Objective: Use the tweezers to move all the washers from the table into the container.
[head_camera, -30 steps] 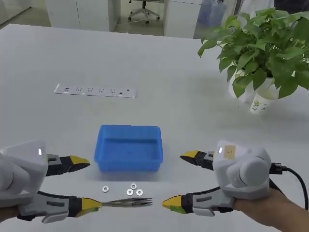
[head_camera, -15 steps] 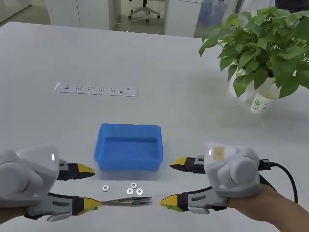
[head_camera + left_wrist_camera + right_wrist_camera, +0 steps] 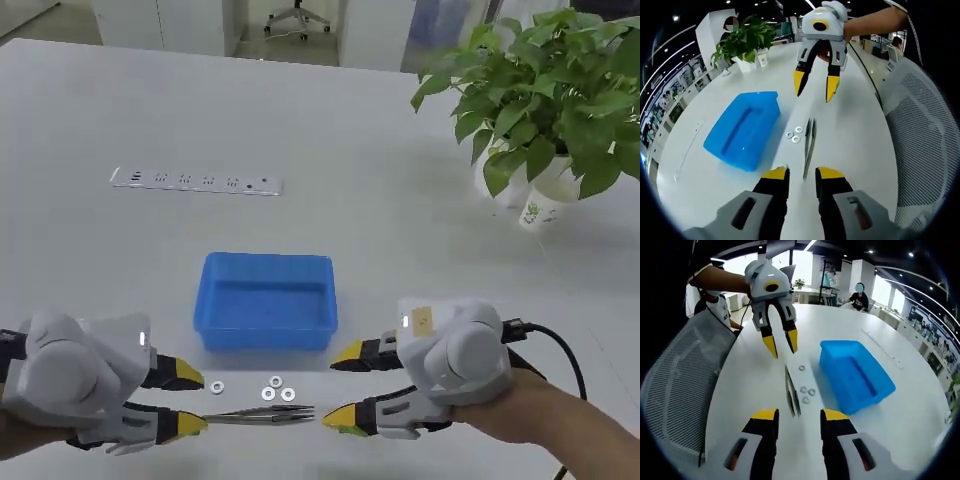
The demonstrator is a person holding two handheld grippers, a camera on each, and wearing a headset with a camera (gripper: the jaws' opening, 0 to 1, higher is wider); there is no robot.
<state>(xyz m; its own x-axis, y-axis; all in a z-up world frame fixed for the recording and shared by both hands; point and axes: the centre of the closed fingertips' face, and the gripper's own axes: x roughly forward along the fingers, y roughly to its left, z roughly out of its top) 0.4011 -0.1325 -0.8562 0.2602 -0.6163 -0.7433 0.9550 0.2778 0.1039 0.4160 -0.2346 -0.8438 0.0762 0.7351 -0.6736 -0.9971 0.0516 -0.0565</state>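
Thin metal tweezers (image 3: 262,413) lie flat on the white table, near its front edge. Several small washers (image 3: 276,389) rest just beyond them, in front of the blue container (image 3: 266,339), which looks empty. My left gripper (image 3: 192,400) is at the tweezers' left end, open with nothing between its fingers. My right gripper (image 3: 340,385) stands open at their right end. In the left gripper view the tweezers (image 3: 810,140) run ahead from my left gripper (image 3: 802,174) towards the right gripper (image 3: 815,82). In the right gripper view the tweezers (image 3: 791,390) lie before my right gripper (image 3: 800,415), washers (image 3: 807,391) beside them.
A white power strip (image 3: 195,183) lies beyond the container. A potted plant (image 3: 540,110) stands at the back right. A mesh chair (image 3: 920,125) sits just off the table's near edge. A cable (image 3: 560,350) trails from the right gripper.
Both grippers have come inward towards the ends of the tweezers, and the left gripper's jaws have narrowed. The tweezers and washers have not moved.
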